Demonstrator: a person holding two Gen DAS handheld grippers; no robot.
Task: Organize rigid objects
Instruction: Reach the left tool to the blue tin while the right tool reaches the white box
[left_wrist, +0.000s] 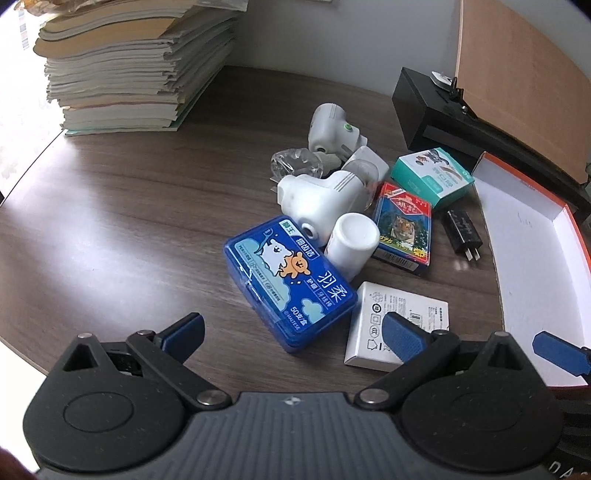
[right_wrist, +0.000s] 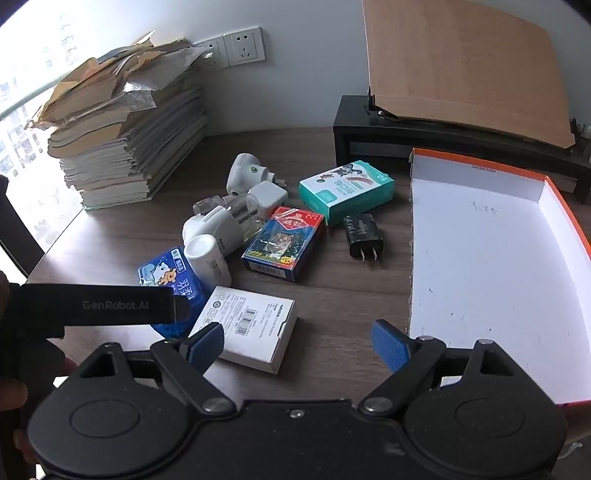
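A dark wood-grain desk (right_wrist: 351, 295) carries a heap of small things beside a white-lined orange box lid (right_wrist: 480, 258). Only my right view shows the wall sockets (right_wrist: 243, 46) above the paper stack (right_wrist: 122, 147); only my left view shows the blue floss case (left_wrist: 291, 280) whole, cartoon label up. Just left of the lid lie a black plug adapter (right_wrist: 362, 234), a tiger card pack (right_wrist: 284, 243) and a teal carton (right_wrist: 345, 190). My left gripper (left_wrist: 291, 334) and right gripper (right_wrist: 297, 341) both gape wide, holding nothing, above a flat white box (right_wrist: 251, 325).
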